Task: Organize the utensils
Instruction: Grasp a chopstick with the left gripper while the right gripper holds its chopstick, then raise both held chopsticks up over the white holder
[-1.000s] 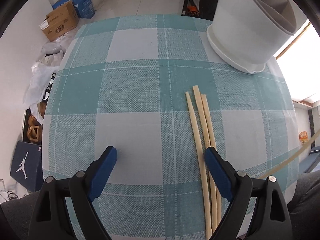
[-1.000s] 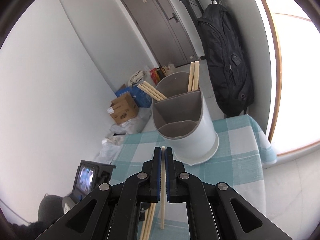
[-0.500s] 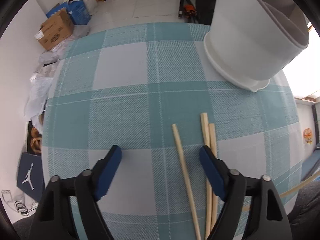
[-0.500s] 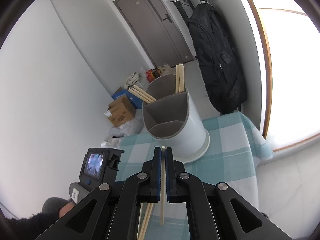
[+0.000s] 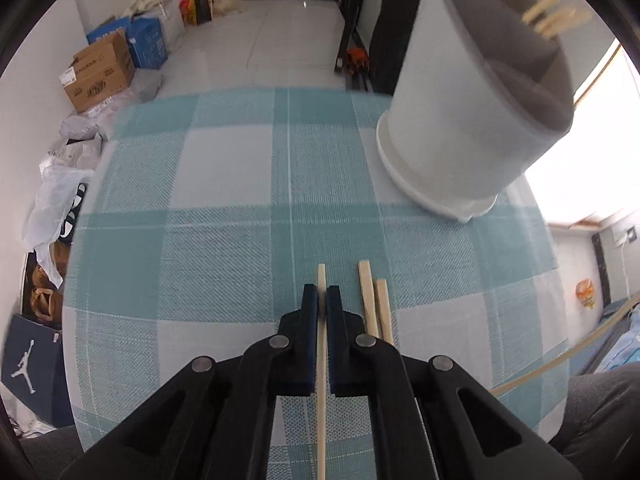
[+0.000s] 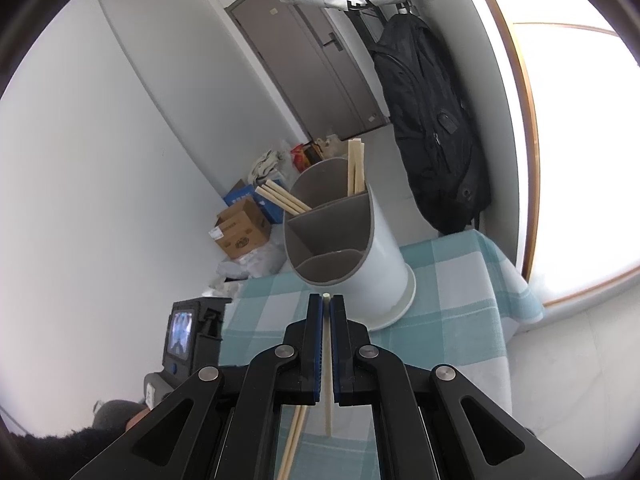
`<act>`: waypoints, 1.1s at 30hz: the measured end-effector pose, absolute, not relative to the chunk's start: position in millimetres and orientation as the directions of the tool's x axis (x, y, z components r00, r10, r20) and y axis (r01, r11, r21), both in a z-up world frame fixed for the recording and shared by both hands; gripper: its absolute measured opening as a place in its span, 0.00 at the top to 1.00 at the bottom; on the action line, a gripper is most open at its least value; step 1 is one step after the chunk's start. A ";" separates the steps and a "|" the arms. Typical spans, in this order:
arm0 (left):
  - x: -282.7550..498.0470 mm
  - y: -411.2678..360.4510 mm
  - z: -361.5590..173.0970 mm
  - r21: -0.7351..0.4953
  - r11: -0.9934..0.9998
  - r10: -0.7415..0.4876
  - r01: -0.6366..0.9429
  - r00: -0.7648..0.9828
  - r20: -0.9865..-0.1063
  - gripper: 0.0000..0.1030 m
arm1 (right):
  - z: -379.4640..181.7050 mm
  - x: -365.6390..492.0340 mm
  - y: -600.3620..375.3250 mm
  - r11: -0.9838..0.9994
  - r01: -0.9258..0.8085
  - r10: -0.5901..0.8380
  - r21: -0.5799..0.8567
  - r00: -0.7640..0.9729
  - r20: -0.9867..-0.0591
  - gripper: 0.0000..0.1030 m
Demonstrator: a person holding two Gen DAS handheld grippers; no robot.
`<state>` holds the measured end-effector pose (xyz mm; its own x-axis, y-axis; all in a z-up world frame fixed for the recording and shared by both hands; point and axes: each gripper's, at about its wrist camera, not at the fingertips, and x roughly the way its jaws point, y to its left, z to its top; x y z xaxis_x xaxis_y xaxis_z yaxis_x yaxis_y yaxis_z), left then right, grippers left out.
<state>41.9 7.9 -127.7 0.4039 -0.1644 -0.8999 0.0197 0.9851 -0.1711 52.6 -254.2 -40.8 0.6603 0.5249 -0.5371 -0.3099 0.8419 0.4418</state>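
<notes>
The round tabletop, covered with a teal-and-white checked cloth, carries a tall white cylindrical plastic holder with a grey inner lining split into compartments. In the right wrist view the far compartment holds two clusters of pale wooden chopsticks: one bunch stands nearly upright against the back wall, another bunch leans out over the left rim. The two nearer compartments show only their grey walls. Beyond the tabletop lie a grey tiled floor, a brown cardboard box, blue boxes, white plastic bags and a dark blue carrier bag. A black backpack hangs beside a grey door.

The left claw has just been closing and is now clenched on a single pale wooden chopstick, whose tip sticks out just past the blue pads. Two loose pale chopsticks lie side by side on the cloth just right of that claw, well short of the holder. The right claw is clenched on another pale chopstick, raised above the cloth and pointed toward the holder's near rim
</notes>
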 end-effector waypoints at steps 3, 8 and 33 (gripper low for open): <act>26.2 11.5 -98.3 -0.178 0.984 -0.168 0.032 0.530 -0.831 1.00 | -38.3 48.4 -250.8 0.846 -0.325 0.522 0.423 0.668 -0.531 0.97; 2.6 15.4 -60.6 -0.217 0.974 -0.211 0.073 0.650 -0.730 1.00 | -29.5 34.7 -240.8 0.849 -0.363 0.522 0.384 0.687 -0.505 0.97; 1.9 4.6 38.3 -0.195 0.958 -0.287 0.212 0.744 -0.603 1.00 | 34.9 37.8 -221.5 0.874 -0.378 0.481 0.305 0.755 -0.446 0.98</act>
